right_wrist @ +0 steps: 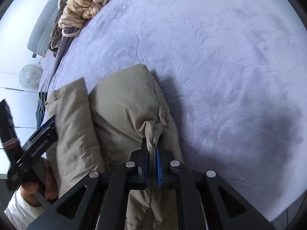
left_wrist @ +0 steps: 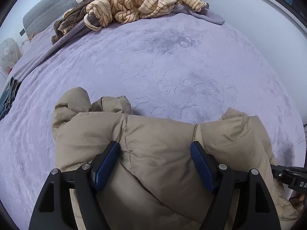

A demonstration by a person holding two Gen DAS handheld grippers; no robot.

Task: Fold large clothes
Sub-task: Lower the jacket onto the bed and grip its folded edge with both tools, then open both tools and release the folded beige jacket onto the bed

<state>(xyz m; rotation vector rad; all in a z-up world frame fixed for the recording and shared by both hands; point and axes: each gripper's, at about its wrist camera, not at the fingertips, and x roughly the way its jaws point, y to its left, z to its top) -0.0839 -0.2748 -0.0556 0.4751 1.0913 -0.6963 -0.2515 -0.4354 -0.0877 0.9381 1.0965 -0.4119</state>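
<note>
Jacket: we are seeing one beige puffer jacket (left_wrist: 159, 143) lying at 6 o'clock on the purple bed (left_wrist: 163, 61).
Left gripper (left_wrist: 155, 151): fingers spread apart over it.
Right gripper (right_wrist: 152, 158): pinching its edge.
Pile: one striped blanket (left_wrist: 134, 2) at 12 o'clock.

Each black tool (left_wrist: 154, 149) has blue ribbed pads (left_wrist: 201, 166), silver screws (right_wrist: 129, 164), and a white sleeve (right_wrist: 19, 210).

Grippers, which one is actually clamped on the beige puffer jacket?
The right gripper: shut on the beige puffer jacket. The left gripper is open above it.
</note>
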